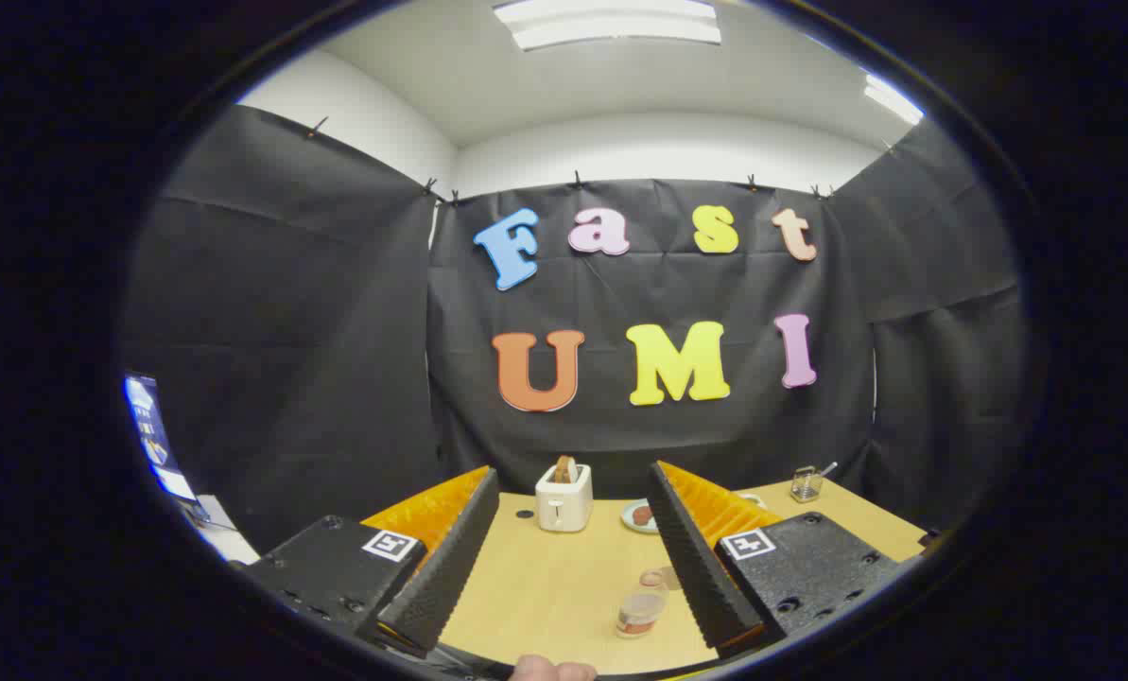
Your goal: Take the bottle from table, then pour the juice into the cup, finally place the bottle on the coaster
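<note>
Wooden, pale and broad, one table (545,586) fills the lower middle of the frame. One gripper (568,553) holds its two fingers wide apart over it, clamped on nothing. Beyond them stands one cream toaster (564,501) with toast, one small plate (637,516) just to its right, and one small glass container (806,484) far right. One clear cup (642,605) sits low, just beside the right finger.
</note>
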A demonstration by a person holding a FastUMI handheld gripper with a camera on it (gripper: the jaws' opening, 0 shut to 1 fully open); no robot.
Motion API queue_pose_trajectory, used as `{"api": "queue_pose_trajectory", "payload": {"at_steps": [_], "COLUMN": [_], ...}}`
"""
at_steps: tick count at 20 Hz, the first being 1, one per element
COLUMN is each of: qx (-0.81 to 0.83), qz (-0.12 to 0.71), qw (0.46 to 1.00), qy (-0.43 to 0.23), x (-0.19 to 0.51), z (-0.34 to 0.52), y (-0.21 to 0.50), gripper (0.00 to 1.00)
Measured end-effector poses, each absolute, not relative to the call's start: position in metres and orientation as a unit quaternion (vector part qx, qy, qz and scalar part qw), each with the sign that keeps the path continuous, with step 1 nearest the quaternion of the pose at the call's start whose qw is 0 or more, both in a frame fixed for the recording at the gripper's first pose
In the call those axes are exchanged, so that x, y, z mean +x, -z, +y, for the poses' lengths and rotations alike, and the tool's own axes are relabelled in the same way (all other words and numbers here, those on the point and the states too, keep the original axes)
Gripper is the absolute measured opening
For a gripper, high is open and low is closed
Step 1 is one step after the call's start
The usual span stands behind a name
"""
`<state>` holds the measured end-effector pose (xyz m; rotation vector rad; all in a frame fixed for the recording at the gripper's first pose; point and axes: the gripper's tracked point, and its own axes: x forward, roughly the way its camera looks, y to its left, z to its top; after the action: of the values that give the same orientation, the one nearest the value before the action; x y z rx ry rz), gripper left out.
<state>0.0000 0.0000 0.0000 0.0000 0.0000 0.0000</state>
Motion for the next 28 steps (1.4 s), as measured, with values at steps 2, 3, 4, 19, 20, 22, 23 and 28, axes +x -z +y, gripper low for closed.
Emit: {"api": "queue_pose_trajectory", "payload": {"at_steps": [2, 3, 4, 19, 20, 22, 23, 28], "qx": [-0.004, -0.006, -0.007, -0.009, -0.012, -0.017, -0.016, -0.016], "qz": [0.009, 0.014, 0.015, 0.015, 0.012, 0.012, 0.014, 0.013], "qw": [1.000, 1.000, 1.000, 1.000, 1.000, 0.999, 0.999, 0.999], "qy": [0.007, 0.008, 0.007, 0.016, 0.017, 0.026, 0.029, 0.037], "x": [0.005, 0.007, 0.009, 0.010, 0.010, 0.011, 0.012, 0.007], "z": [-0.003, -0.003, -0.002, -0.009, -0.010, -0.017, -0.019, -0.020], "y": [0.005, 0.006, 0.007, 0.010, 0.011, 0.016, 0.021, 0.056], "gripper": [1.00, 1.00, 1.00, 1.00, 1.00, 1.00, 1.00, 1.00]}}
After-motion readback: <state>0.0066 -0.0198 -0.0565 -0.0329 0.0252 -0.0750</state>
